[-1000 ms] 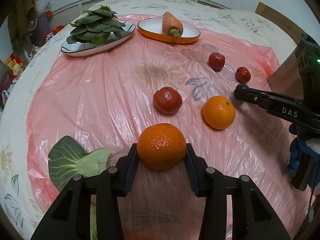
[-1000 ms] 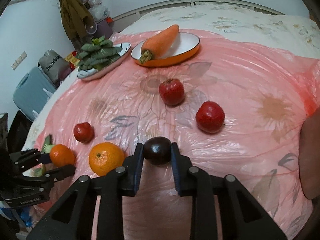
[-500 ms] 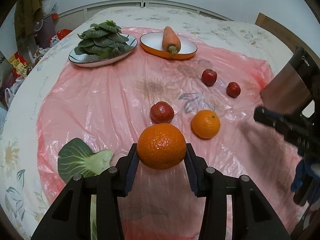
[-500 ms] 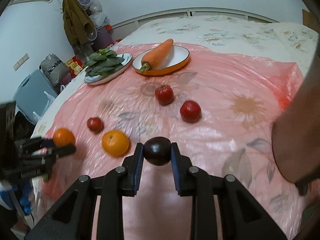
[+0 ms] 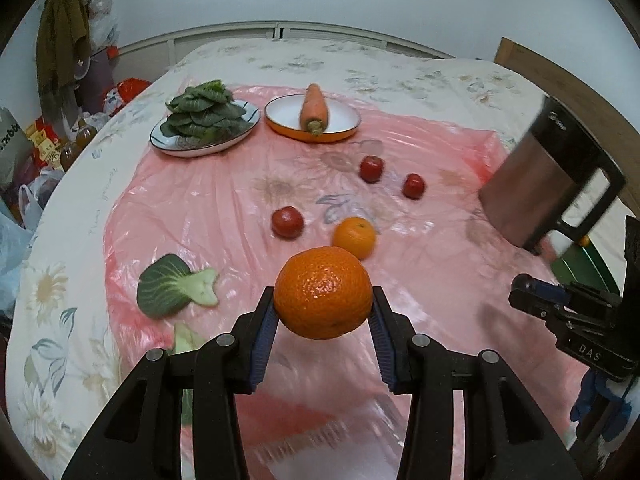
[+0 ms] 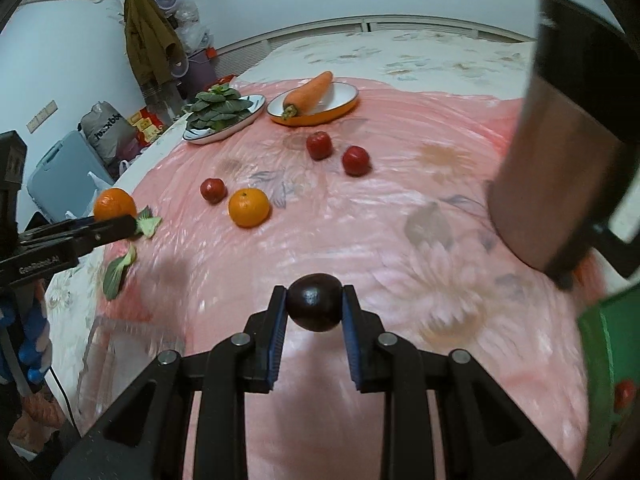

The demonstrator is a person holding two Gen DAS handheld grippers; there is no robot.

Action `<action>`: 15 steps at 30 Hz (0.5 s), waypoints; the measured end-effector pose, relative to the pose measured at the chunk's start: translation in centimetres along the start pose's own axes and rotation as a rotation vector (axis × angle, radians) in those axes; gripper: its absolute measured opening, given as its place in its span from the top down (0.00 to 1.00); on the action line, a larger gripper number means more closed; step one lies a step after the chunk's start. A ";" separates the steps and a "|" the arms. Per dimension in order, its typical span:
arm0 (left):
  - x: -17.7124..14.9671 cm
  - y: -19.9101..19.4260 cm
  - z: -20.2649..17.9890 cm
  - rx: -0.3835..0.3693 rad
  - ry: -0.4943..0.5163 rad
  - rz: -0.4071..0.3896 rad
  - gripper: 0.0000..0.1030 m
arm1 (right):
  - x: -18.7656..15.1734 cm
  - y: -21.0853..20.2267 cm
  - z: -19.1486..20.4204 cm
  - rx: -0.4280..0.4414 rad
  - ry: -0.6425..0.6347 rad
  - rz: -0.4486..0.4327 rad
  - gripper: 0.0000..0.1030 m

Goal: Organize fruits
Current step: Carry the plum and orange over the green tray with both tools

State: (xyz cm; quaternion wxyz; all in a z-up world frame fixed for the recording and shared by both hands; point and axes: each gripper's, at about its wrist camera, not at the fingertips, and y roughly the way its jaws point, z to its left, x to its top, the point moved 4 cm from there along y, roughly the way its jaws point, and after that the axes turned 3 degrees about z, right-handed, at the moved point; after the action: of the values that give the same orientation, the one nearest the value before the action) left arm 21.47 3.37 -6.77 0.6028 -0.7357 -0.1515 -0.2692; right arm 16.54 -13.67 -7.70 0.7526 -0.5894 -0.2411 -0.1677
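Observation:
My left gripper [image 5: 323, 312] is shut on an orange [image 5: 322, 292] and holds it above the pink plastic sheet [image 5: 224, 200]. My right gripper [image 6: 314, 307] is shut on a dark purple fruit [image 6: 314, 307], also lifted off the sheet. A second orange [image 5: 354, 237] lies on the sheet, with three small red fruits: one beside it [image 5: 287, 221] and two farther back [image 5: 371, 168] [image 5: 413, 186]. In the right wrist view the left gripper [image 6: 114, 222] with its orange [image 6: 113, 205] shows at the left edge.
A plate of leafy greens [image 5: 204, 120] and an orange-rimmed dish [image 5: 280, 114] with a carrot [image 5: 314, 108] stand at the back. A bok choy leaf [image 5: 172, 290] lies at the left. A steel kettle [image 5: 548, 176] stands at the right, a green container [image 6: 604, 344] below it.
Both grippers have lifted and pulled back from the sheet with their fruits. The kettle and the green container have come into view on the right.

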 end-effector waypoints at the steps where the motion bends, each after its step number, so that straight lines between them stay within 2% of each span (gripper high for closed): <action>1: -0.3 -0.4 -0.4 -0.002 0.005 -0.002 0.62 | -0.4 -0.7 -0.2 -0.006 0.007 -0.003 1.00; 8: -3.4 -3.0 -4.5 -0.040 0.025 -0.013 0.62 | -3.5 -5.5 -0.8 -0.054 0.021 -0.030 1.00; 15: -6.8 -5.3 -8.3 -0.041 0.076 -0.021 0.62 | -6.8 -9.3 -1.2 -0.091 0.036 -0.050 1.00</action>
State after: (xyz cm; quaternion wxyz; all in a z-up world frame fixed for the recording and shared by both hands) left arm 11.33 -2.77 -5.37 0.5898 -0.7356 -0.1307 -0.3065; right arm 6.16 -17.35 -4.25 0.7248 -0.6136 -0.2344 -0.2078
